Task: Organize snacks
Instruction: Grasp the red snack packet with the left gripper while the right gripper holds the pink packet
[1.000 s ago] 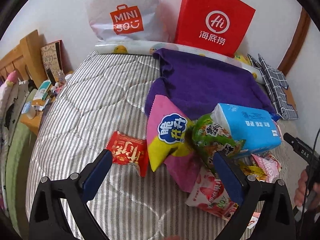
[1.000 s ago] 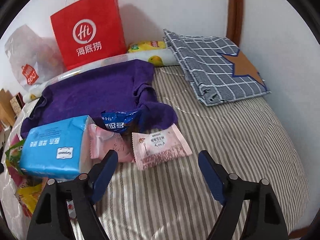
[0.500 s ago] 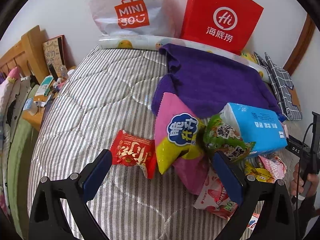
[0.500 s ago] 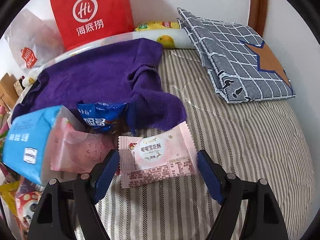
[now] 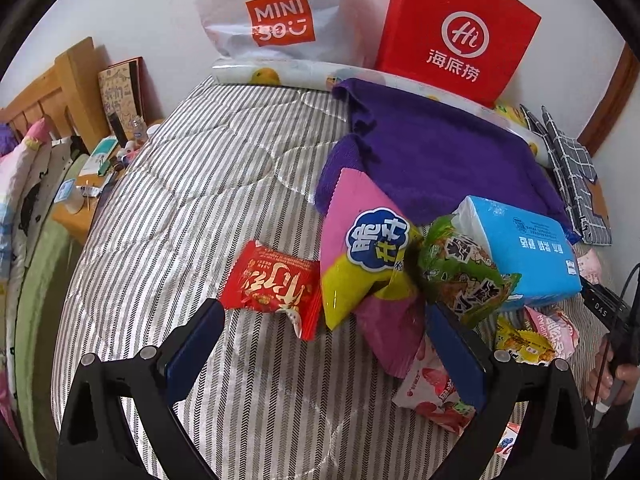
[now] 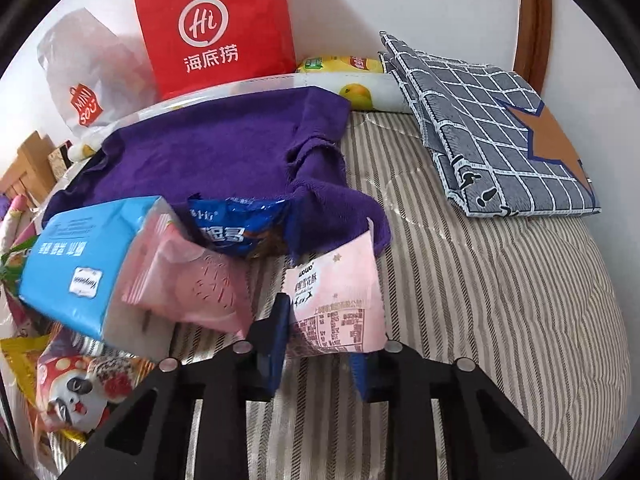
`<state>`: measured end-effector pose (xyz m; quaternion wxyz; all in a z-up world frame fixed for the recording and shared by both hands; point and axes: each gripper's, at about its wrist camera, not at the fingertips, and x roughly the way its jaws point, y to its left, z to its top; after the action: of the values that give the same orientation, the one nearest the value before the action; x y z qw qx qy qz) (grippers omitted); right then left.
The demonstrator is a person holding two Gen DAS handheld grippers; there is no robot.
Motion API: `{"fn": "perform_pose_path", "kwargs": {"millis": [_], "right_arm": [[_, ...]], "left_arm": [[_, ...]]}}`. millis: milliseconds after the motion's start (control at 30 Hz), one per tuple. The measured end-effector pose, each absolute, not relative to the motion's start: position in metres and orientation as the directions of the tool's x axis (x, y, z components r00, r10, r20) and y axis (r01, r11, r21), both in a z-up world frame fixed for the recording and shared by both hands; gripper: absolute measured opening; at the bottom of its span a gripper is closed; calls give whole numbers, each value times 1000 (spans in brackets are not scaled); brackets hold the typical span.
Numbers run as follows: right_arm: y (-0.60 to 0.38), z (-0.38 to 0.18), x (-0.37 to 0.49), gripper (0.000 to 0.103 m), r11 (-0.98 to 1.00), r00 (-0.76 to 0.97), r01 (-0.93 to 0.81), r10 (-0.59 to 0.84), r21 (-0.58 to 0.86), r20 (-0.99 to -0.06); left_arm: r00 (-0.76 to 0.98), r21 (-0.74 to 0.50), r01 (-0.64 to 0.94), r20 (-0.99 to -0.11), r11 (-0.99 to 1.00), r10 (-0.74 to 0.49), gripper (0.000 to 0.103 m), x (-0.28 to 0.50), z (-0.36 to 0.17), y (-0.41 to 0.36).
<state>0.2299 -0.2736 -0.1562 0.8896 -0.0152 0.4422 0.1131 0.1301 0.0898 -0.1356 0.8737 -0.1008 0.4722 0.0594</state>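
Striped bed (image 5: 224,184), white wall (image 5: 132,4), wooden headboard (image 5: 60,80) beyond.

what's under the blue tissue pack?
The blue tissue pack lies on other snacks: a green packet pokes out on one side, a pink wrapper and a blue snack bag on the other. Anything directly beneath is covered.

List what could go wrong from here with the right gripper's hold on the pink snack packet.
1. The right gripper pinches only the lower edge of the pink snack packet; the slick wrapper may slip out on lifting.
2. The packet's top corner meets the purple towel; pulling might drag the cloth.
3. The translucent pink packet and blue tissue pack lean close beside it and could topple.
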Motion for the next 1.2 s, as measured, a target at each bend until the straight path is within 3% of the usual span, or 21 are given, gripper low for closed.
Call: {"fn": "perform_pose_path", "kwargs": {"millis": [433,667,1033,1200], "right_arm": [[-279,-139,188,21,979,610,-127,202,158,-766],[-276,-137,161,21,985,612,-82,168,148,-773],[-269,-132,143,21,991,612,-22,119,133,-782],[-271,-128,135,22,993,617,1,95,122,-781]], "left_arm": [[555,-55,-204,-829,977,70,99,123,-136,110],[538,-44,-237,-838,971,94,91,127,-145,140],[512,-54,-120,-859,991,15,89,151,-170,134],[512,-27,-103,-858,994,30,76,154,-181,127]]}}
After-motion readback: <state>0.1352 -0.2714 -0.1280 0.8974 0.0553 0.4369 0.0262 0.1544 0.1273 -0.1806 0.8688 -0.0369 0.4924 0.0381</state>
